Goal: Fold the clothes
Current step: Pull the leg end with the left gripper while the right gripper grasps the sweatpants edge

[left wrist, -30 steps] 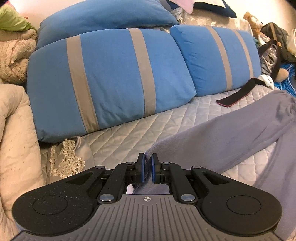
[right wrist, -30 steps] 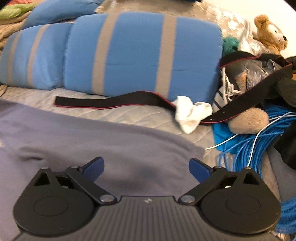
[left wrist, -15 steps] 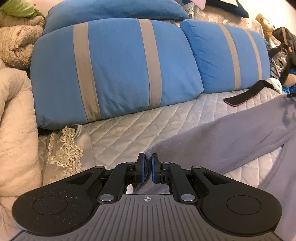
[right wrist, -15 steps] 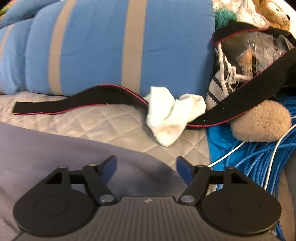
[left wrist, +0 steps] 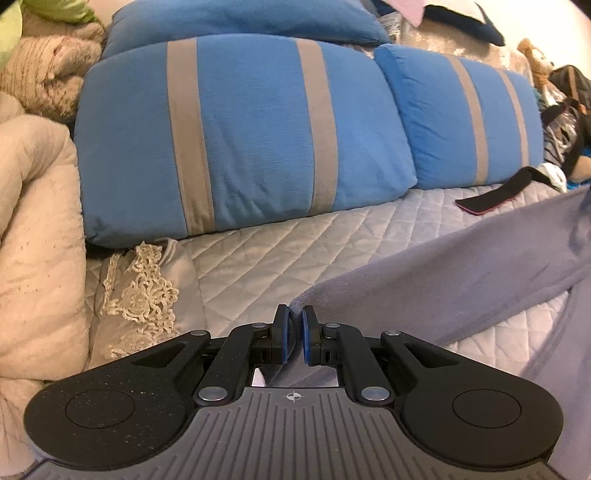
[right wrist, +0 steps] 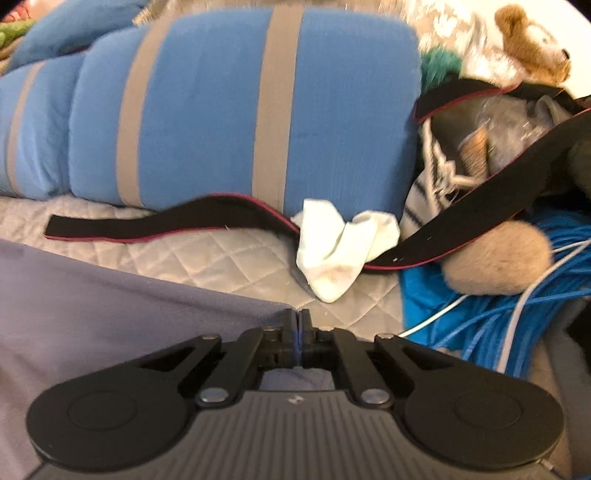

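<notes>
Both the left gripper (left wrist: 293,334) and the right gripper (right wrist: 298,334) have jaws clamped on corners of the grey garment (left wrist: 461,273) stretched between them over the bed (left wrist: 295,240), probably for folding.

A bed covered by a pale quilted bedspread (left wrist: 280,251) fills both views. Two blue cushions with beige stripes (left wrist: 240,140) lean along its far side — a third plain blue pillow (left wrist: 236,18) behind them. A cream padded duvet (left wrist: 33,221) bunches at the left; a light wall (right wrist: 576,22) shows beyond.
</notes>
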A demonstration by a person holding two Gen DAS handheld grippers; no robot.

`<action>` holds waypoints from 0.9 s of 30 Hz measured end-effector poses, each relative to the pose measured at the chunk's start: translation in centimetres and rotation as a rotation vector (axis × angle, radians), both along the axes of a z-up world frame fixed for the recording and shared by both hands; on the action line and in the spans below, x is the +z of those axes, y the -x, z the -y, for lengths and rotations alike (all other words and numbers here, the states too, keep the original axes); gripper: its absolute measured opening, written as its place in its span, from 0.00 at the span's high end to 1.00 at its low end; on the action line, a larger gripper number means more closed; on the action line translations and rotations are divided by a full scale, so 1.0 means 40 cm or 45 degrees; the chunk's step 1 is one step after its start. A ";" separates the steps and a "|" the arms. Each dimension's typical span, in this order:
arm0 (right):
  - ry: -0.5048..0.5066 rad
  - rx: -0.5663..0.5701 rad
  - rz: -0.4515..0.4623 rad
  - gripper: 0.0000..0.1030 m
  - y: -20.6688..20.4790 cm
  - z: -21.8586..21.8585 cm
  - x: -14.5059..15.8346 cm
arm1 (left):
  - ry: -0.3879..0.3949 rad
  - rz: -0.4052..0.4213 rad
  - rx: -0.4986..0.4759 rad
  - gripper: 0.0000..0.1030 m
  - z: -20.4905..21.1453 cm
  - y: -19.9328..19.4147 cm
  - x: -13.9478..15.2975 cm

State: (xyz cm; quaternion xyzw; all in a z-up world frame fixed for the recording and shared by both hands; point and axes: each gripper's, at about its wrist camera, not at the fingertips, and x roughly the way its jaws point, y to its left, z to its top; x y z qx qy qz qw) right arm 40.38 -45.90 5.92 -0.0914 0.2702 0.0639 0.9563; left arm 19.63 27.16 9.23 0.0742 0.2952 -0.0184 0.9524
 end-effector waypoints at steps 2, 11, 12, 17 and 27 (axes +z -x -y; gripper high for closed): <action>0.002 0.004 0.025 1.00 0.053 0.000 0.030 | 0.009 0.011 -0.016 0.94 -0.002 0.018 0.005; -0.026 0.032 0.079 1.00 0.303 -0.004 0.115 | 0.049 0.059 -0.080 0.94 -0.003 0.124 0.043; -0.035 0.031 0.082 1.00 0.327 -0.002 0.119 | 0.055 0.062 -0.084 0.94 -0.004 0.138 0.046; -0.064 0.006 0.074 1.00 0.445 0.020 0.110 | 0.081 0.053 -0.088 0.93 -0.013 0.209 0.042; -0.068 -0.047 -0.060 1.00 0.619 0.057 -0.034 | 0.085 -0.072 -0.133 0.92 -0.017 0.303 -0.034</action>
